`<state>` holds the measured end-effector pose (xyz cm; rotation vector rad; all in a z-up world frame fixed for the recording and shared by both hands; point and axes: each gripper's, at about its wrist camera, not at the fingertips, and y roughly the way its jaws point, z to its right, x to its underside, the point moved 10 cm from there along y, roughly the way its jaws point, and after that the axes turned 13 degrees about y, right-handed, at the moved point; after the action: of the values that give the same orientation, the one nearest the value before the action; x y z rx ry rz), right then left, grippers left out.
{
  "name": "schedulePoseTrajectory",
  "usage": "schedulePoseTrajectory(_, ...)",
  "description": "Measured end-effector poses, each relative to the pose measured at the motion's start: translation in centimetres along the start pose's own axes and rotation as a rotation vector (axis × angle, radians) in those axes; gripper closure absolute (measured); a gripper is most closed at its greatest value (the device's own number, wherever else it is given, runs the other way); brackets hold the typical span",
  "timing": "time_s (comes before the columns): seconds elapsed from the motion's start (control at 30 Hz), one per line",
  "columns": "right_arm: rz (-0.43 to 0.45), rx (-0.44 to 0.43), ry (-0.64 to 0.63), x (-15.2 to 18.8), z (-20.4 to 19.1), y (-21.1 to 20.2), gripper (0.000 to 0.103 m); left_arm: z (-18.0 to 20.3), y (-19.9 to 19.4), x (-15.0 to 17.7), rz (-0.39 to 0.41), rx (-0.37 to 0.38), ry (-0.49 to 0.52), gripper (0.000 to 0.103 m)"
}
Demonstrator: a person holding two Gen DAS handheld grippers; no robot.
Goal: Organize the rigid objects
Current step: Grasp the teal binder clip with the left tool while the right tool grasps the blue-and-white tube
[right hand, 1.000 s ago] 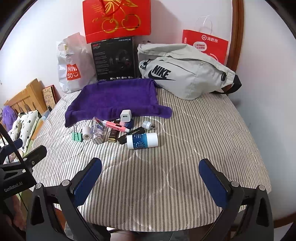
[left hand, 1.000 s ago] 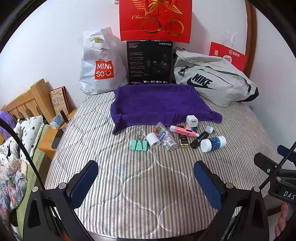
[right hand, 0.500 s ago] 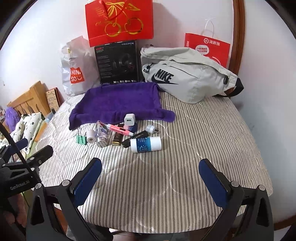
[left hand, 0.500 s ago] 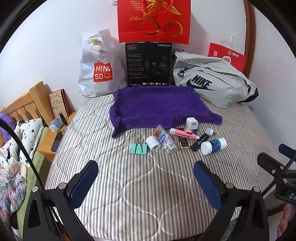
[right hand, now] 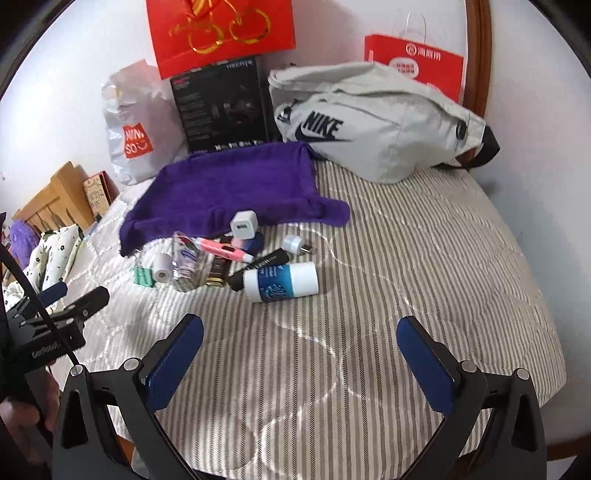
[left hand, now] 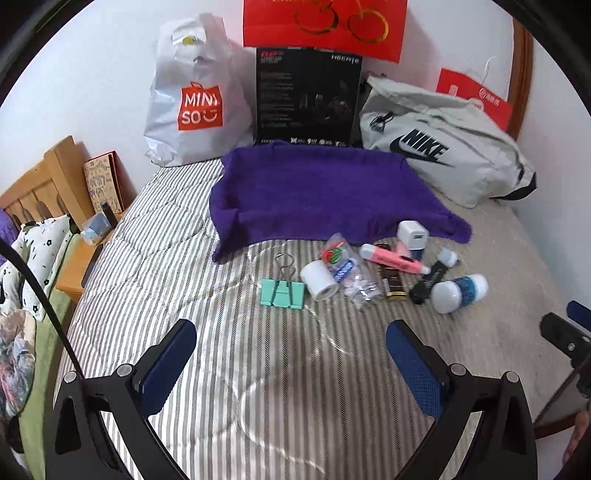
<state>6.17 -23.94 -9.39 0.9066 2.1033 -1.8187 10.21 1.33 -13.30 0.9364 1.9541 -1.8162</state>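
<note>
A cluster of small objects lies on the striped bed in front of a purple towel [left hand: 314, 192] [right hand: 236, 188]: a green binder clip [left hand: 282, 291], a white tape roll [left hand: 318, 281], a clear plastic bottle [left hand: 351, 273], a pink highlighter [left hand: 391, 258], a white charger cube [left hand: 413, 233] [right hand: 243, 224], a black tube [right hand: 258, 267] and a white-and-blue bottle [right hand: 282, 282] [left hand: 458, 293]. My left gripper [left hand: 290, 363] is open, short of the binder clip. My right gripper [right hand: 299, 360] is open, just short of the white-and-blue bottle. Neither holds anything.
Against the wall stand a white Miniso bag [left hand: 192, 99], a black box [left hand: 308, 99], a grey Nike bag [left hand: 439, 147] and red paper bags [right hand: 221, 29]. A wooden headboard [left hand: 40, 184] and bedding lie to the left. The bed's edge runs below both grippers.
Both grippers have moved forward and closer to the cluster of objects, which now looks larger. Both stay open; nothing on the bed has shifted.
</note>
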Motion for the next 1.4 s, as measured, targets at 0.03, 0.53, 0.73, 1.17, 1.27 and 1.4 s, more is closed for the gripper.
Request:
schedulePoseTrajectory(0.03,-0.006,0.005,0.002,0.0,0.2,0.4,0.0,-0.1,0.6,0.0,-0.005,-0.002,0.003,0.0)
schedulePoseTrajectory(0.53,-0.092,0.034,-0.021,0.4,0.4,6.0,0.0,-1.7,9.3,1.1,-0.083,-0.013,0.057,0.009)
schedulePoseTrajectory(0.73,-0.129,0.048,-0.028,0.6,0.2,8.0,0.0,-1.6,10.5,0.7,-0.088,0.004,0.069,0.011)
schedulePoseTrajectory(1.17,-0.138,0.049,-0.003,0.0,0.6,9.4,0.0,-0.5,10.4,0.4,-0.056,0.078,0.095,0.056)
schedulePoseTrajectory(1.27,-0.145,0.058,-0.004,0.0,0.7,9.6,0.0,-0.8,10.1,0.4,-0.055,0.086,0.098,0.064)
schedulePoseTrajectory(1.4,-0.152,0.068,-0.018,0.2,0.4,9.9,0.0,-1.5,9.9,0.7,-0.053,0.104,0.091,0.064)
